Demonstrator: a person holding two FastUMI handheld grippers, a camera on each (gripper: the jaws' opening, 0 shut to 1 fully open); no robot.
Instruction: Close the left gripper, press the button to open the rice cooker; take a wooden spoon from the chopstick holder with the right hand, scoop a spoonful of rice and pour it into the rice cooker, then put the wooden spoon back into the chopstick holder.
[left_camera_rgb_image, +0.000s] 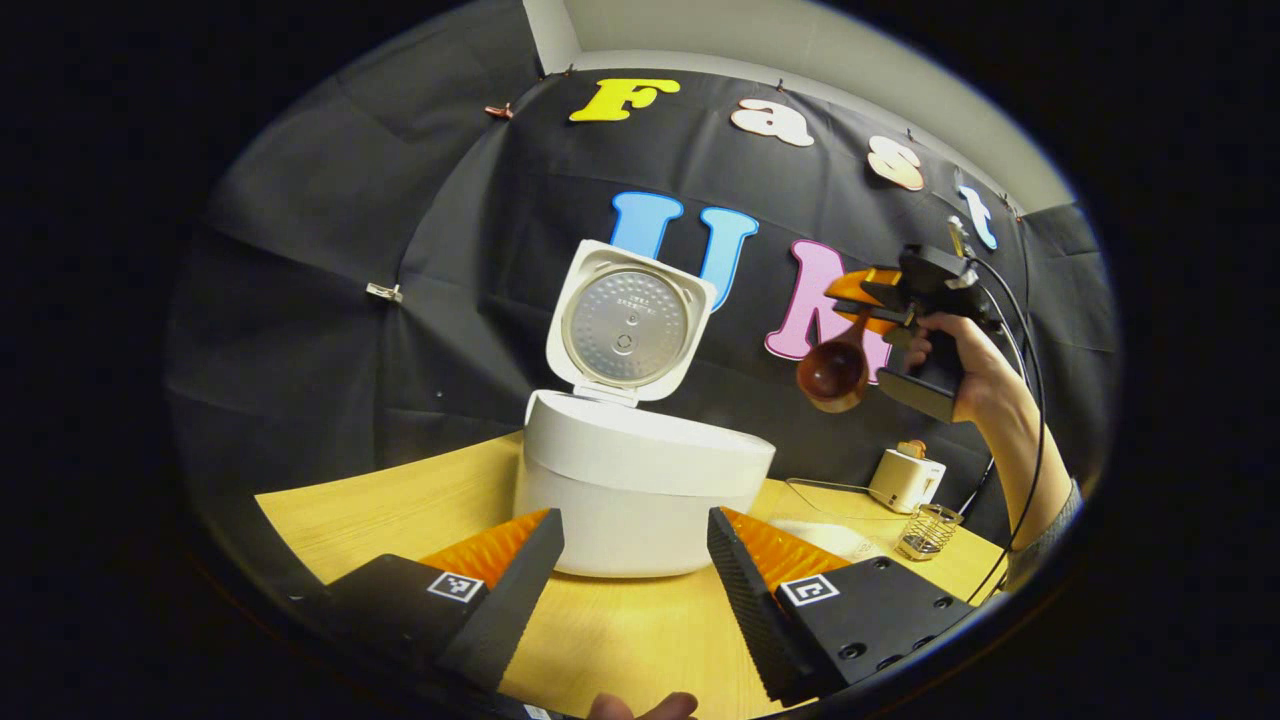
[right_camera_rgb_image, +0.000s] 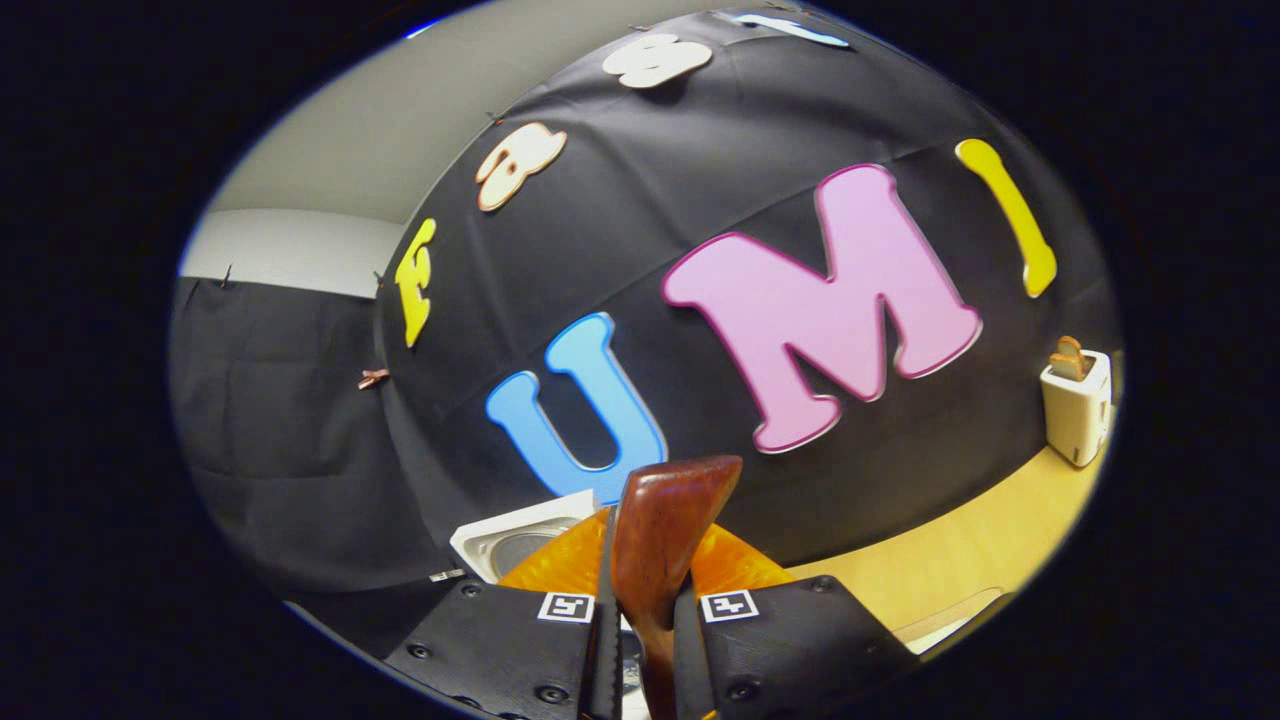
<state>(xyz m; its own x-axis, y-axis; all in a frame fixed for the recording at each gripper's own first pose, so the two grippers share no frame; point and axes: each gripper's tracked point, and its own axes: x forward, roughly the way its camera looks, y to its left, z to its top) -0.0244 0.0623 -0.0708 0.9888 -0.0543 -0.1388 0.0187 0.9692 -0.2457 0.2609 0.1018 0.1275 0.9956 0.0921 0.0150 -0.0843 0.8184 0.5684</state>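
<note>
The white rice cooker (left_camera_rgb_image: 640, 480) stands on the wooden table (left_camera_rgb_image: 400, 500) with its lid (left_camera_rgb_image: 628, 322) swung up; the lid's corner (right_camera_rgb_image: 520, 540) also peeks out in the right gripper view. My left gripper (left_camera_rgb_image: 635, 560) is open just in front of the cooker, its fingers apart on either side of the body. My right gripper (left_camera_rgb_image: 880, 305) is held high to the right of the cooker by a hand (left_camera_rgb_image: 975, 370), shut on the wooden spoon (left_camera_rgb_image: 835, 372). In the right gripper view my right gripper (right_camera_rgb_image: 645, 600) clamps the spoon's handle (right_camera_rgb_image: 665, 530). The wire chopstick holder (left_camera_rgb_image: 928, 530) stands at the table's right.
A small white toaster (left_camera_rgb_image: 905, 478) sits at the back right of the table; the toaster (right_camera_rgb_image: 1078, 408) also appears at the right edge of the right gripper view. A clear flat tray (left_camera_rgb_image: 830, 510) lies between the cooker and the toaster. A fingertip (left_camera_rgb_image: 640, 706) shows at the bottom edge.
</note>
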